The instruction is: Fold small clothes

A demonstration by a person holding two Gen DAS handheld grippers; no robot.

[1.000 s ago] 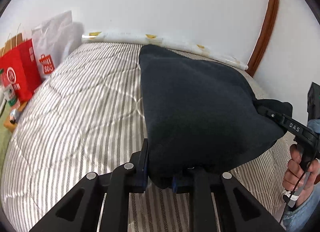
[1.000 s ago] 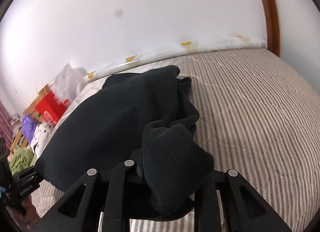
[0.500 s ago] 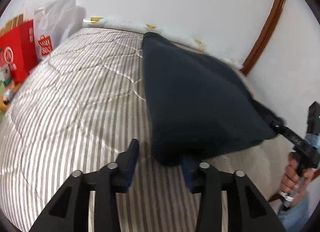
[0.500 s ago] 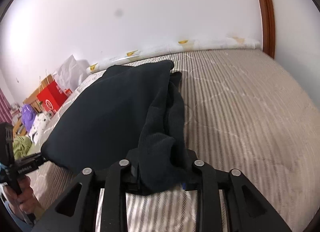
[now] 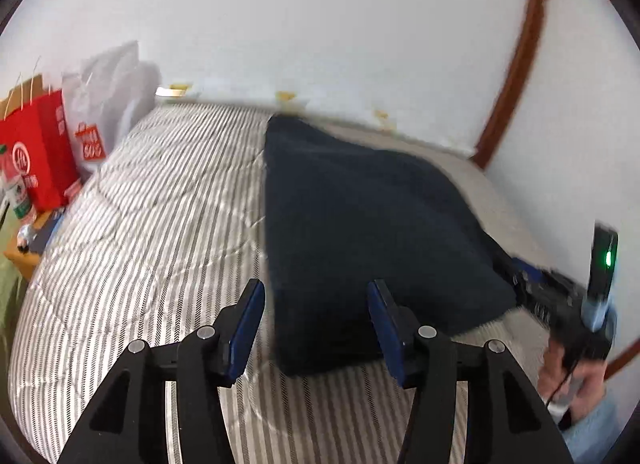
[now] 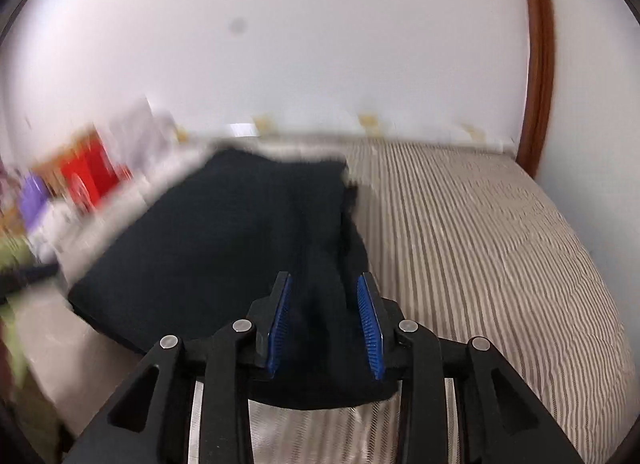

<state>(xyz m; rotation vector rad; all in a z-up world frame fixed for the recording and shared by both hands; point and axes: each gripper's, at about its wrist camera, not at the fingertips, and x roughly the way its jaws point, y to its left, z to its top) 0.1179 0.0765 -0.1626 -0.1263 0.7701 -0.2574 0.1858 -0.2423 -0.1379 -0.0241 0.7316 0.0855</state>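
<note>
Now both tools (image 5: 316,288) (image 6: 324,284) off the garment (image 5: 360,223).

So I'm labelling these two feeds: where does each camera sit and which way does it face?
Left wrist: on the left gripper, angled down over the striped bed at the dark garment; the opening blue pads clear it; the right gripper and hand show.
Right wrist: on the right gripper, facing the same wall; cloth lies between its pads.
Shared: garment, bed, red bag.
</note>
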